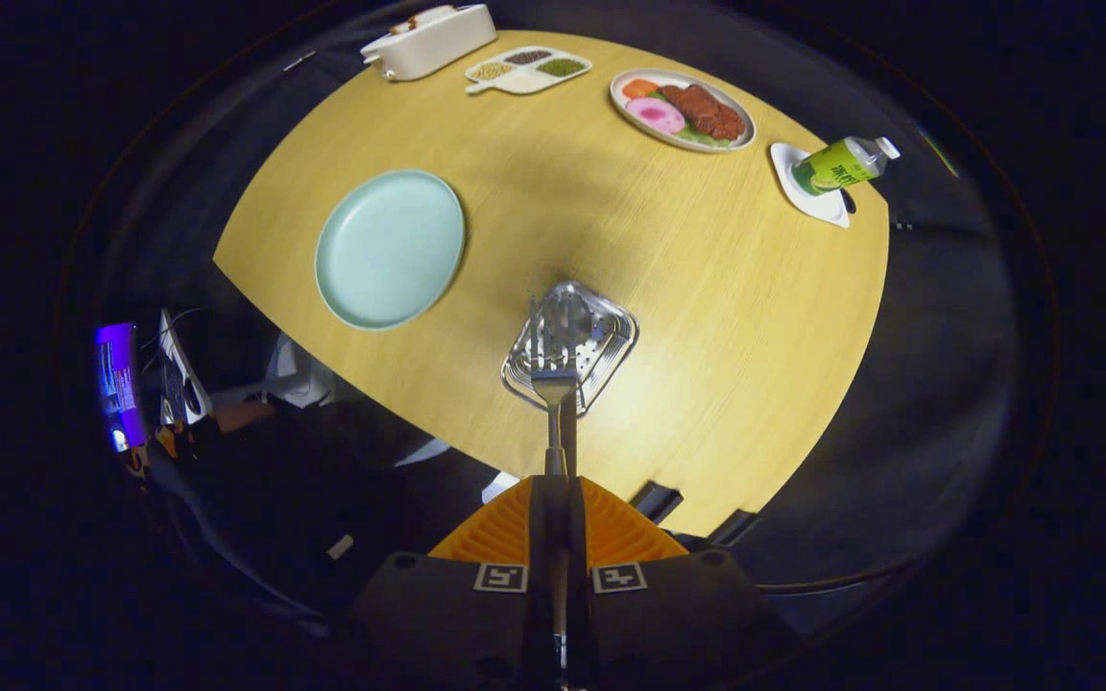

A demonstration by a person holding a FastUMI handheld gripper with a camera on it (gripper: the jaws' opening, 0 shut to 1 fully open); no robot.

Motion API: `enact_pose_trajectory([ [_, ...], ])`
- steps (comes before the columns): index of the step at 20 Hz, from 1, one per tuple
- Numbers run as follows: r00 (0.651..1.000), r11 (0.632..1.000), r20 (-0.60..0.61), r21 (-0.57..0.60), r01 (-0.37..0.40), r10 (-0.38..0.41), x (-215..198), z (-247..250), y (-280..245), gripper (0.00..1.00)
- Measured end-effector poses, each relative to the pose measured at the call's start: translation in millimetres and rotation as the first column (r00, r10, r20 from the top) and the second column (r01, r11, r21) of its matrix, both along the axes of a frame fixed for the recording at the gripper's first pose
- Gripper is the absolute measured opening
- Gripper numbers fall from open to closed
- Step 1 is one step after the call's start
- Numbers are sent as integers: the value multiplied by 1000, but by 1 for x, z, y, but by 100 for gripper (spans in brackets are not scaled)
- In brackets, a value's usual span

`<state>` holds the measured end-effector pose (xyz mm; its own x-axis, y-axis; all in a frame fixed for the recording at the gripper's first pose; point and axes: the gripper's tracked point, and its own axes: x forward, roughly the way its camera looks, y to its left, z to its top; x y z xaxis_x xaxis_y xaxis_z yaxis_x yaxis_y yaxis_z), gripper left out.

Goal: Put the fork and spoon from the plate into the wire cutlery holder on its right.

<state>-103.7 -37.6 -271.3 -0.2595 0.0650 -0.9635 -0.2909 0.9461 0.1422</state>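
Jaws grip the fork [553, 384] by its handle, tines over the wire cutlery holder [572, 345] at frame centre, right of the empty plate [390, 248]. Best lowered straight, tines inside the rim, then released.

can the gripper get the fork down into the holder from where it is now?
Probably yes. The gripper is shut on the fork, whose tines hang right over the holder's open top, with nothing between them. The plate sits off to the side.
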Motion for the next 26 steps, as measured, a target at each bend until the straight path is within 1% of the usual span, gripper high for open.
enact_pose_trajectory([
  [3,996,999,-93,-43,-13,9,1,-20,-4,10],
  [8,974,996,-225,-88,-26,5,6,-32,-5,10],
  [10,970,995,-243,-95,-18,-6,10,-35,-2,10],
  [12,972,995,-235,-99,-6,-17,15,-39,0,11],
  [14,974,995,-226,-100,-1,-22,17,-40,0,15],
  [16,977,995,-213,-98,-6,-15,18,-40,-3,22],
  [17,981,996,-193,-90,-1,-16,19,-40,-4,37],
  [18,987,997,-161,-79,12,-25,22,-40,-3,45],
  [20,996,998,-81,-38,44,-47,28,-36,2,53],
  [22,997,997,6,-1,76,-76,30,-30,4,64],
  [23,993,995,56,18,100,-101,31,-27,4,68],
  [24,985,991,108,42,130,-134,29,-24,6,70],
  [25,973,985,158,66,160,-168,30,-21,9,79],
  [26,956,978,213,89,189,-204,31,-15,10,82],
])
